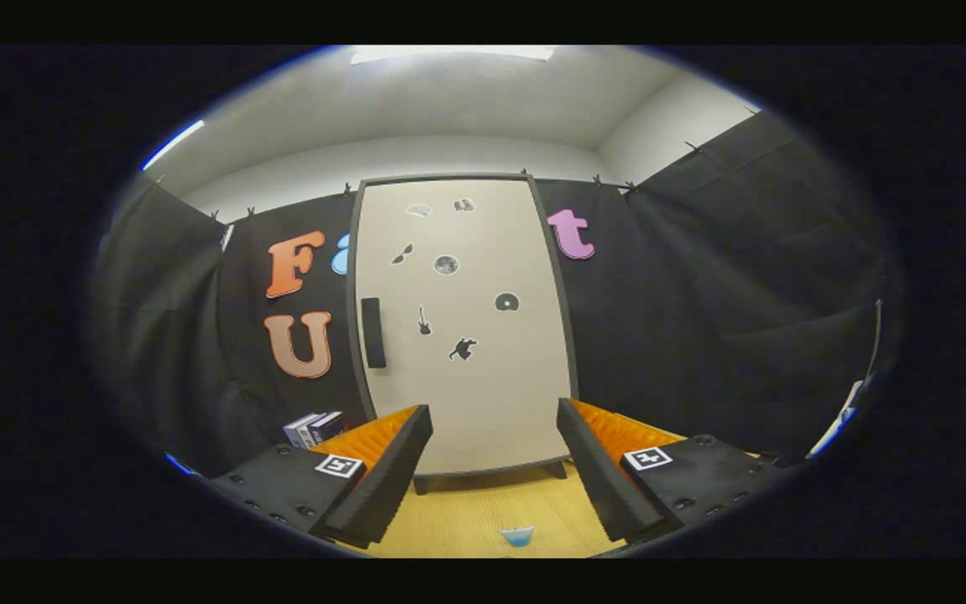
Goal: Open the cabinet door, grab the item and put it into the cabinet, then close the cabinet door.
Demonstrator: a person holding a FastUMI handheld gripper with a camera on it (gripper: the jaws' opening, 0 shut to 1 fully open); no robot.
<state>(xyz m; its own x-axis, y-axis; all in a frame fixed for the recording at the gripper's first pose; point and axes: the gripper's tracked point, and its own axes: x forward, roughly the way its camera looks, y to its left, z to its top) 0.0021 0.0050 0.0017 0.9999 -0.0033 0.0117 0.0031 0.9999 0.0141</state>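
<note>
Pale cabinet door (483,335) shut, tongs (495,470) spread wide before it.

One cabinet stands at the far edge of the wooden table (466,520), one dark handle (373,332) by its left edge, seven small stickers on its face. Bare tabletop lies between fingers and cabinet. One small blue item (517,536) sits near, between the fingers, untouched. Books (313,428) lie left of the cabinet.

No readable text stood anywhere; the pale cabinet door (483,335) at centre frame bore only small dark picture stickers (446,265), and the boxes' (312,428) labels were too small.
</note>
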